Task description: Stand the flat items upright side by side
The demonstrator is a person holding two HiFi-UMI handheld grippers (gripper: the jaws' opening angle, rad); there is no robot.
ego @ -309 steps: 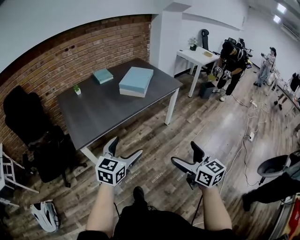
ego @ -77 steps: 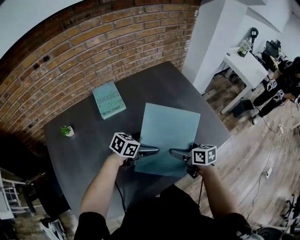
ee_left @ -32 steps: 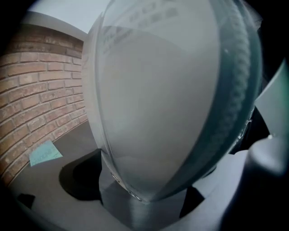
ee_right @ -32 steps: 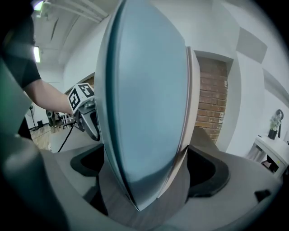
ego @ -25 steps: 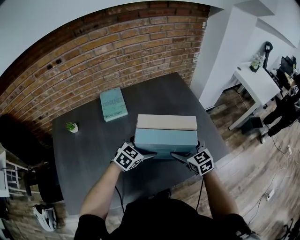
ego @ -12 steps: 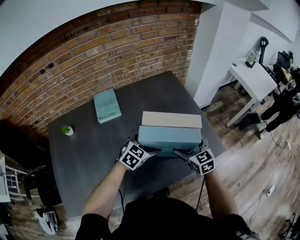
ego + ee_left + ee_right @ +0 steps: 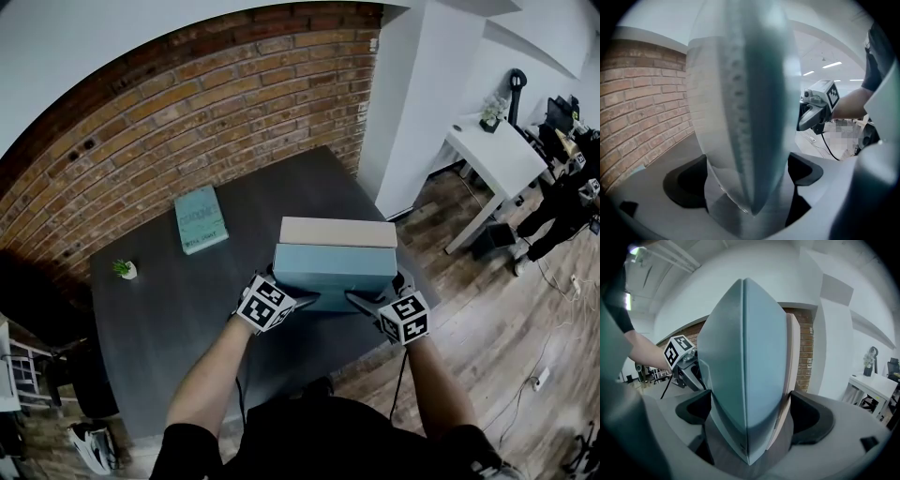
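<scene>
On the dark grey tabletop (image 7: 159, 319) before the red brick wall (image 7: 187, 103), the head view shows a large teal hardback book (image 7: 335, 267) standing on its long edge, with a cream band along the side away from the person. Its long axis runs from left to right, squarely between the two hands. The left gripper (image 7: 298, 298) takes the book's left end and the right gripper (image 7: 361, 300) its right end, so neither hand is nearer. A small teal book (image 7: 200, 218) lies flat well off to the left and behind, on the left gripper's side, and a small potted plant (image 7: 123, 269) sits further left, near the table edge. In the left gripper view the end of the large book fills the gap between the jaws, and both dark pads look to be pressed against its faces, so this one is clamped on it. The other tool shows beyond, at the far end. In the right gripper view the teal corner and its cream side stand between the jaws, which have just been closing. Each pad appears to meet a face, so I judge that this end is gripped too. With the big book already upright, the flat small book probably has to be stood beside it next, and it lies on the left hand's side.
</scene>
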